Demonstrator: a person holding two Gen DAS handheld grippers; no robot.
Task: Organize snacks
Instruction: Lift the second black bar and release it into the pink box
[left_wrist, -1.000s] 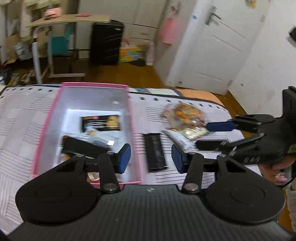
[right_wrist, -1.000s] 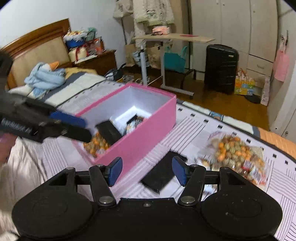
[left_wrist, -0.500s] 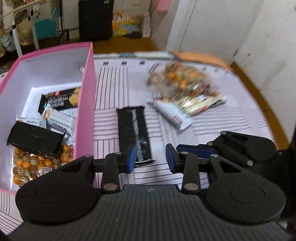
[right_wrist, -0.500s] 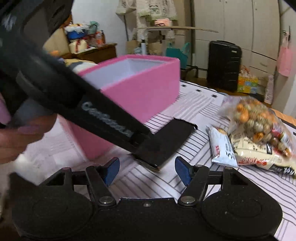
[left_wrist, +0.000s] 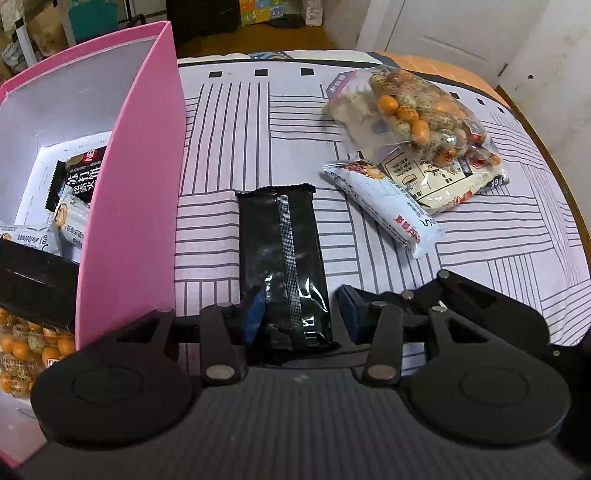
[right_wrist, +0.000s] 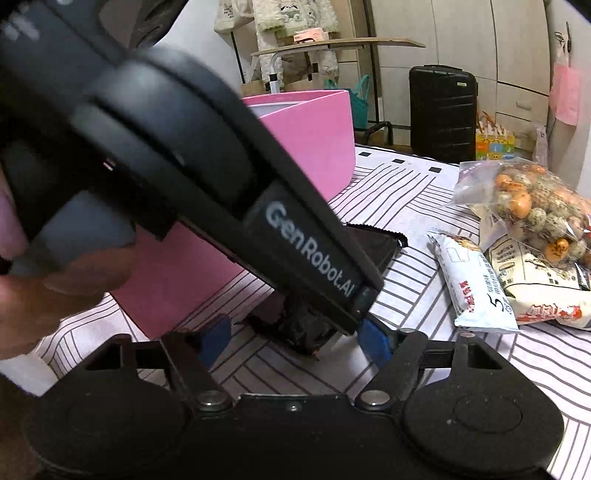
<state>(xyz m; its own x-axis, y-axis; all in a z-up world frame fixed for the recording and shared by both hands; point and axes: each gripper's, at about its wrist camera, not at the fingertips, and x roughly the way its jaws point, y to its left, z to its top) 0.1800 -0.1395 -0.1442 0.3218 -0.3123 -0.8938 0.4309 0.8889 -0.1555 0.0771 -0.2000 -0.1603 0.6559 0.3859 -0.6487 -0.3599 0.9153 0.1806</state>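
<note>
A black snack packet (left_wrist: 282, 258) lies flat on the striped sheet beside the pink box (left_wrist: 129, 184). My left gripper (left_wrist: 301, 315) points down over its near end. Its jaws are opening, with the packet between them: the left pad touches its edge, the right pad stands off. In the right wrist view the left gripper's body crosses the picture and hides most of the packet (right_wrist: 373, 245). My right gripper (right_wrist: 295, 341) is low behind it, jaws opening wide and pressing nothing. The pink box (right_wrist: 314, 140) holds several snacks, among them a black packet (left_wrist: 29, 291) and a nut bag (left_wrist: 22, 347).
To the right on the sheet lie a clear bag of mixed nuts (left_wrist: 417, 103), a white packet (left_wrist: 388, 210) and a cream packet (left_wrist: 443, 181). A hand (right_wrist: 37, 302) holds the left gripper. A black suitcase (right_wrist: 441, 107) and a desk (right_wrist: 332, 44) stand beyond the bed.
My left gripper swung from over the box to the right and came down onto the black packet. The right gripper sank toward the sheet and its jaws spread wider.
</note>
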